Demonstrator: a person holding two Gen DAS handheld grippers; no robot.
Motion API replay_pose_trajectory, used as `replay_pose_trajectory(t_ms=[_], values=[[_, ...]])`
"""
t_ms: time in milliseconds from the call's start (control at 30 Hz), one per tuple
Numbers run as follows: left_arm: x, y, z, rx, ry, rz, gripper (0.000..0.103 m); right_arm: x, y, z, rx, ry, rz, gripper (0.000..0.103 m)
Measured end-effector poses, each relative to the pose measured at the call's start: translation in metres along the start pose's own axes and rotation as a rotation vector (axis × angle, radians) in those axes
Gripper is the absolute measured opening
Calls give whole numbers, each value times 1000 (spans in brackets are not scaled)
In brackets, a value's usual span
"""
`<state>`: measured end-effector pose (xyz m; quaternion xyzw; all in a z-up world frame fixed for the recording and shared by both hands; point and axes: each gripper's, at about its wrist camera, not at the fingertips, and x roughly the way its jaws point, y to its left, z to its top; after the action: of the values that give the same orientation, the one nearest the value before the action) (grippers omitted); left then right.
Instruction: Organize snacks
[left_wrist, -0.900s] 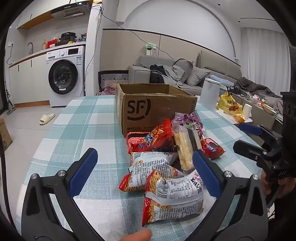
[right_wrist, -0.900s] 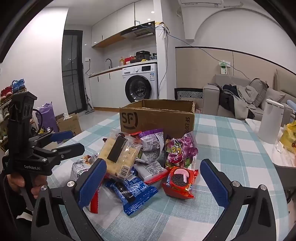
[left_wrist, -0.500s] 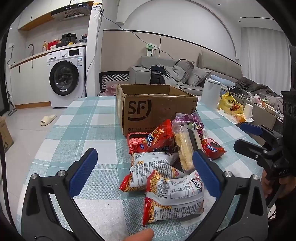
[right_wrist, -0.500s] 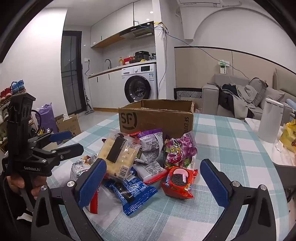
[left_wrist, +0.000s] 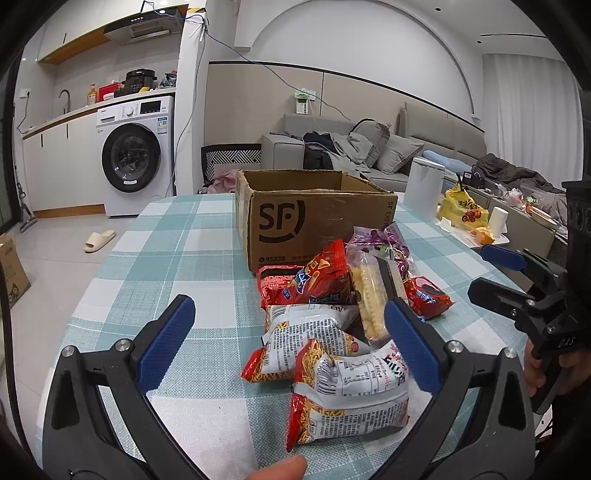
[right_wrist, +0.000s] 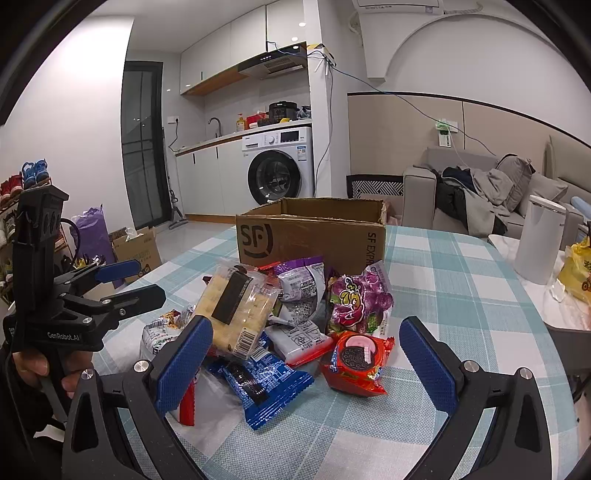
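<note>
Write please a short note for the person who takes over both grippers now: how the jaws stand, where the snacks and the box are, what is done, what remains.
Left gripper: jaws wide open, empty, above the near edge of the pile.
Right gripper: jaws wide open, empty, facing the pile from the other side.
Snack packets: all heaped on the checked tablecloth, just in front of the cardboard box.
Box: open on top; the part of its inside that shows holds no snack.
Done: nothing visibly sorted yet.
Left: pick up each packet, probably the nearest noodle packet first, and organize them, likely into the box.
</note>
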<state>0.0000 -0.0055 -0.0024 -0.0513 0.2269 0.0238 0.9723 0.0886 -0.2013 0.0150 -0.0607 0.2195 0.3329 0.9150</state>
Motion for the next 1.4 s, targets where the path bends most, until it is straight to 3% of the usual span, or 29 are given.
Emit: replay_pose_trajectory(t_ms=[1400], values=[[-5, 8, 2, -10, 11, 11, 102, -1, 0, -1, 15, 13, -9, 103]])
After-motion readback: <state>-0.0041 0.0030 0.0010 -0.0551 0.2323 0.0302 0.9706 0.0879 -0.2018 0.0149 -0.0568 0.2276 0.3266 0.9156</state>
